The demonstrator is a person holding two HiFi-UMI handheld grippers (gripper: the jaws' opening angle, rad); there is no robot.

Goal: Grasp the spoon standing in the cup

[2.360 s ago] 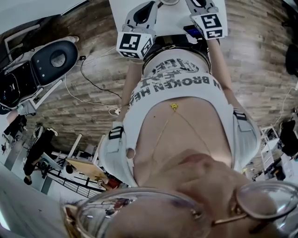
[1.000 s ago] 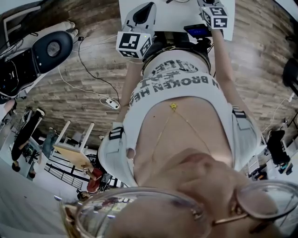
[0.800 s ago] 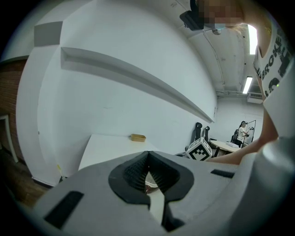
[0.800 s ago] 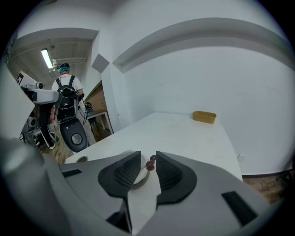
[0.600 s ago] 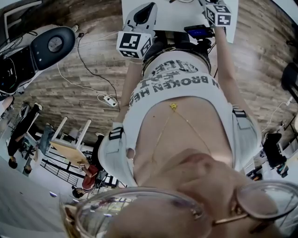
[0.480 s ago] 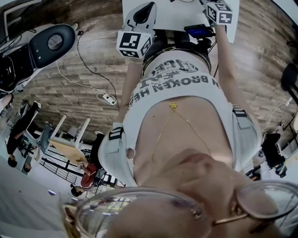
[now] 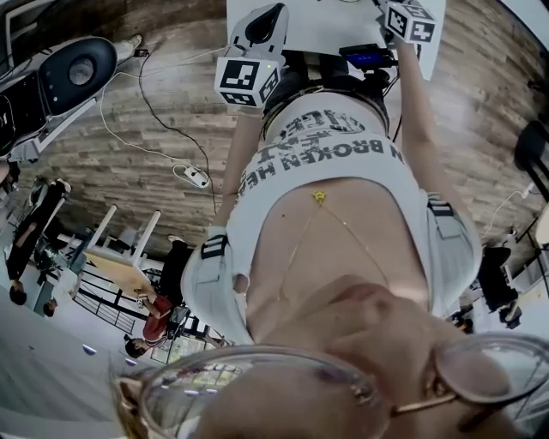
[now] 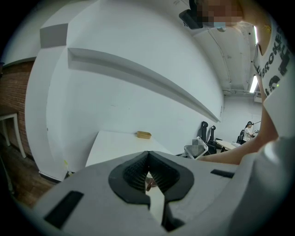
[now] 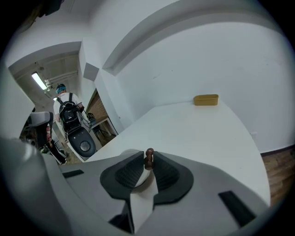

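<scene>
In the right gripper view a brown, knobbed spoon handle [image 9: 149,158] stands up out of a white cup [image 9: 139,178] that shows only partly behind the jaws. My right gripper [image 9: 148,156] is closing, and its two dark pads touch the handle on both sides near its top. The left gripper [image 8: 148,154] has its fingertips together with nothing held; a small brown bit shows through the slot below them. In the head view only the marker cubes show, the left gripper [image 7: 249,80] below the table edge and the right gripper [image 7: 412,23] at the top.
A white table [image 9: 203,138] runs to a white wall, with a small tan box [image 9: 205,99] at its far end, the same tan box [image 8: 143,134] in the left gripper view. Wooden floor with cables and a black round seat [image 7: 73,73] lies left. People stand far off.
The right gripper's marker cube has drifted slightly up and to the right at the top of the head view. The left gripper's cube has stayed in place.
</scene>
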